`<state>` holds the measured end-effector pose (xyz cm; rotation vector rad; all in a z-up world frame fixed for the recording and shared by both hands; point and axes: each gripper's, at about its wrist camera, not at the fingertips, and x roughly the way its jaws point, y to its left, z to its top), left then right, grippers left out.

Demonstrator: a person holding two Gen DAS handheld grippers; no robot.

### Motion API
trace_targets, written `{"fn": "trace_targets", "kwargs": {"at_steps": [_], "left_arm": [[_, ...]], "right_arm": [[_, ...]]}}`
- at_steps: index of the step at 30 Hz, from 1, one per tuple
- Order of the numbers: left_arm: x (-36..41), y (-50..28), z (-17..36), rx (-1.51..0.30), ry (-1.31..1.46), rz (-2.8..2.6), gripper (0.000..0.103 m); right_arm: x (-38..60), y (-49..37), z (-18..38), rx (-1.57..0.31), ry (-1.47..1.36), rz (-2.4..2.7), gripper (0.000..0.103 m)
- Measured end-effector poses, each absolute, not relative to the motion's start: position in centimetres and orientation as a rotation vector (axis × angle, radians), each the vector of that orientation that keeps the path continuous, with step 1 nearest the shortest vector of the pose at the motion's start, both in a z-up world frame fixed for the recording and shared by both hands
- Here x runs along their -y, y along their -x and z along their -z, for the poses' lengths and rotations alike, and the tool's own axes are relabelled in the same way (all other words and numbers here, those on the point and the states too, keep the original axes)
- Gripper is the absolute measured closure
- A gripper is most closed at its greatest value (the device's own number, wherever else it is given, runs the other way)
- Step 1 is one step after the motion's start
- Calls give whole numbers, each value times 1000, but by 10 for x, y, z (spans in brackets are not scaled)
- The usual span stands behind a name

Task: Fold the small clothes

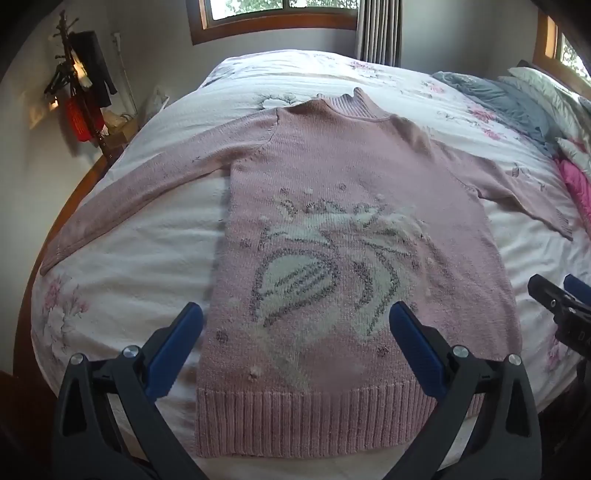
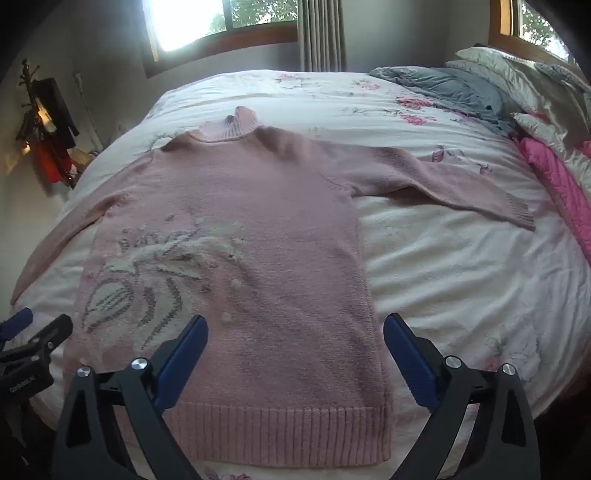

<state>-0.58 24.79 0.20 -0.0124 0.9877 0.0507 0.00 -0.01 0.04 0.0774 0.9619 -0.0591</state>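
Observation:
A pink knitted sweater (image 1: 332, 177) with a white and grey pattern lies flat, face up, on the bed, both sleeves spread out and its ribbed hem toward me. My left gripper (image 1: 295, 314) hangs open above the lower left part of the sweater, nothing between its blue pads (image 1: 173, 347). My right gripper (image 2: 293, 328) is open too, over the lower right part of the sweater (image 2: 266, 229), holding nothing. Each gripper shows at the edge of the other's view: the right gripper (image 1: 554, 299) and the left gripper (image 2: 33, 332).
The bed has a white floral cover (image 2: 443, 258). Grey bedding (image 2: 450, 88), white pillows (image 2: 517, 70) and a pink quilt (image 2: 557, 192) are piled at the right. A coat stand (image 1: 81, 88) with hanging items is by the left wall. Windows (image 1: 280, 11) are behind the bed.

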Motion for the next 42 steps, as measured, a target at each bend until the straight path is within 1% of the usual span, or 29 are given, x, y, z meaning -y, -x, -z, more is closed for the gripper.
{"fn": "trace_targets", "kwargs": {"at_steps": [7,17,42], "left_arm": [[-247,2,2,-990,-19,-76,3],[-250,0,3,-988,-4,-92,3],[-259,2,1,-971,-9,-104,3]], "right_arm": [[3,1,-3,-942,-67,77,4],[1,2,-4,-923,-66,61,4],[-2,-5,0,-967,-41,55,4]]}}
